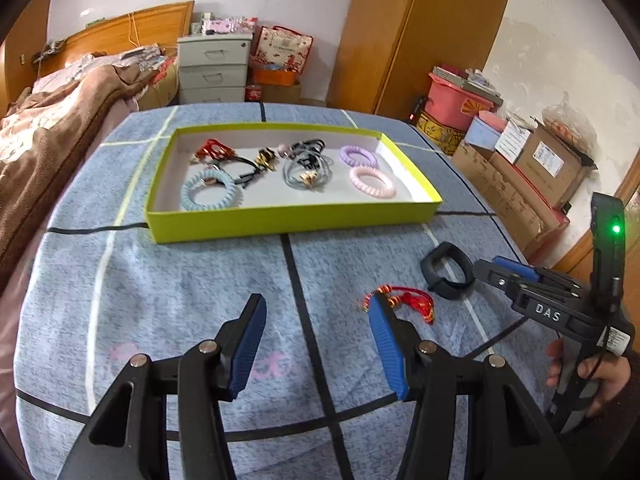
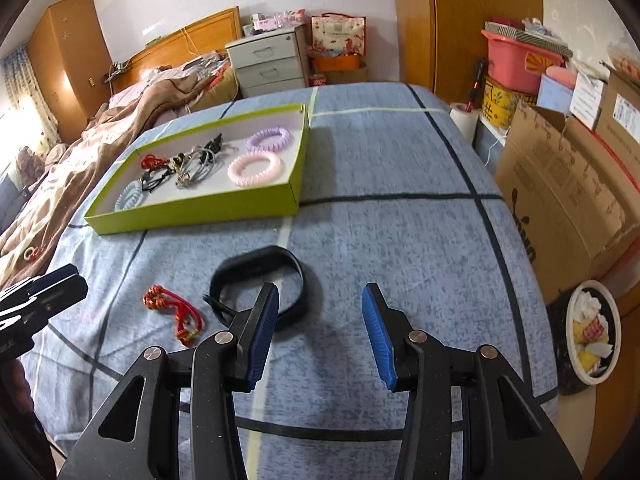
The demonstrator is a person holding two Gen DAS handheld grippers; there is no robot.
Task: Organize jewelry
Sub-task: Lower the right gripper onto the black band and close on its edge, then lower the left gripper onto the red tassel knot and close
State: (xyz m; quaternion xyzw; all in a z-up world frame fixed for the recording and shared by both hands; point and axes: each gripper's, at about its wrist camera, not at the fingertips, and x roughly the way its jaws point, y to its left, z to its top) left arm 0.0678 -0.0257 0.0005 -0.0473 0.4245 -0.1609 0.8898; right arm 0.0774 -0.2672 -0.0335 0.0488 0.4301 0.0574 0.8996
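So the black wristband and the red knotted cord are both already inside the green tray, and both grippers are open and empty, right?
Not quite. The black wristband and the red knotted cord lie on the blue bedspread, in front of the green tray, not inside it; the right wrist view shows this. The left gripper and right gripper are indeed open and empty.

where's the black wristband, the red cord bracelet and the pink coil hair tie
black wristband (image 2: 296,270): right wrist view, on the far right curve of the band
red cord bracelet (image 2: 182,304): right wrist view, on the red cord's middle
pink coil hair tie (image 1: 390,190): left wrist view, on the ring's right side
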